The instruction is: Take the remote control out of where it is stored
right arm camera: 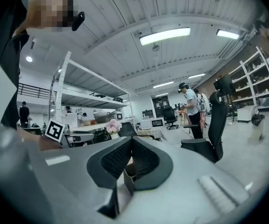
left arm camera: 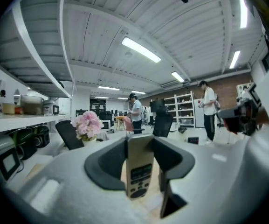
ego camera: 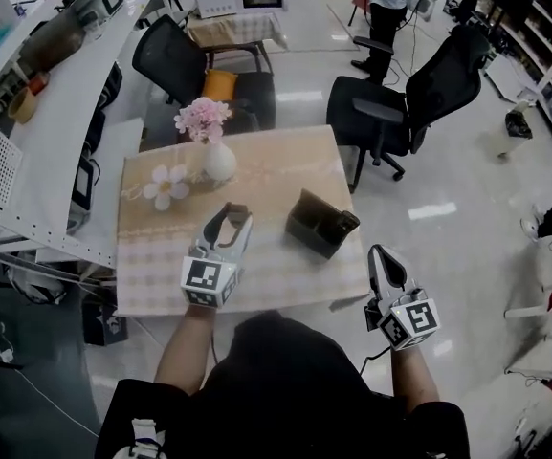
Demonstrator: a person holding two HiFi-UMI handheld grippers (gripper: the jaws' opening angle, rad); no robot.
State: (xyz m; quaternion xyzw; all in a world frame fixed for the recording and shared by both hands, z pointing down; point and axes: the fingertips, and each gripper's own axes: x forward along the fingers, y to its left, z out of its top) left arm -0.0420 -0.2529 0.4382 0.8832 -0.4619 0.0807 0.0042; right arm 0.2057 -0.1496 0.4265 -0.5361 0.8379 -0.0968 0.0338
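As we look down from the head view, a small table [ego camera: 151, 285] with a pale checked cloth stands in the middle of an open office floor. Our left gripper [ego camera: 230, 216] hovers over the table close to its front edge, about midway along it, pointing away from us. Its fingers are clamped on a slim pale remote control [left arm camera: 139, 164]. In the left gripper view the remote stands upright between them, with its dark buttons facing the camera and its top reaching about as far as the fingertips. The remote is clear of the black storage holder [ego camera: 321, 223], an open-topped box on the table toward the right edge. The holder is just to the right of the left gripper and apart from it.

Our right gripper [ego camera: 383, 261] is off the table, just past the front right corner and over the grey floor, also pointing away from us. In the right gripper view its ribbed dark pads [right arm camera: 115, 157] meet at the tips, with nothing between them.

Near the middle of the far edge we see a white vase [ego camera: 218, 161] holding pink flowers [ego camera: 203, 118]. A white flower-shaped ornament [ego camera: 166, 185] lies just to its left. Beyond the far edge are black office chairs [ego camera: 419, 94], and a person [ego camera: 386, 8] stands well back in the room
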